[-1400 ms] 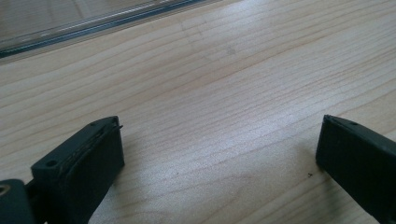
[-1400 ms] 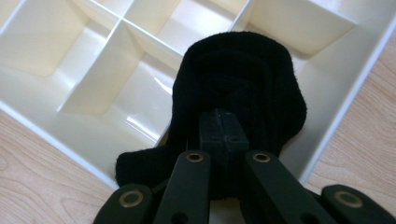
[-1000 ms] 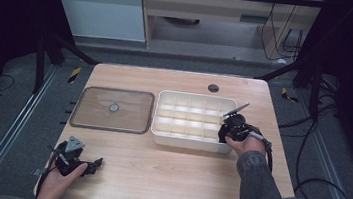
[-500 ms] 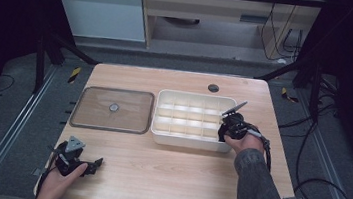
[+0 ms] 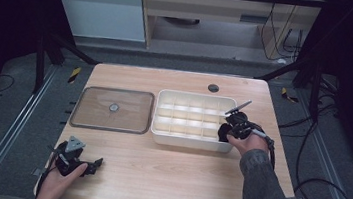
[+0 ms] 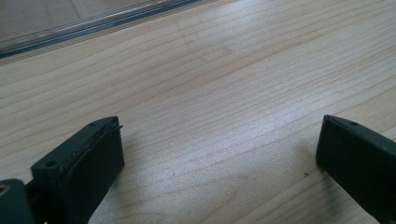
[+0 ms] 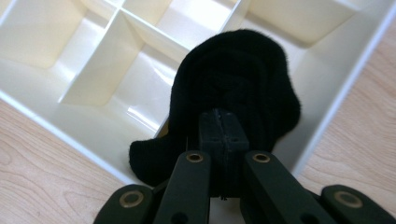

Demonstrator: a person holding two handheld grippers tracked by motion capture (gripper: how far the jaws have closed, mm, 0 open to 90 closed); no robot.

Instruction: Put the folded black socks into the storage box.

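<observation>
The right hand-held gripper (image 7: 223,122) has its jaws pressed tight together on a black, fuzzy knitted cloth bundle (image 7: 238,88), most likely a rolled sock, and holds it over the near right corner of the cream plastic divided organiser box (image 7: 93,79). In the right gripper view the bundle hangs partly inside a corner compartment and partly across the box's near wall, so it is not yet settled between the dividers. In the high view the same gripper (image 5: 231,128) sits at the box's (image 5: 187,140) right end on the light wooden surface (image 5: 166,169).

The step in hand looks like placing the cloth into a compartment. The next move calls for nudging the bundle further in over the wall, lowering it until it rests on the compartment floor, then parting the jaws and lifting straight out so that the soft knit does not drag along with the pads.

The left hand-held gripper (image 6: 219,154) rests low over the bare wood near the front left corner, its jaws spread wide with nothing between them. The clear rectangular lid with a small centre knob (image 5: 112,108) lies flat just left of the box, apart from it, presumably waiting to close it later.
</observation>
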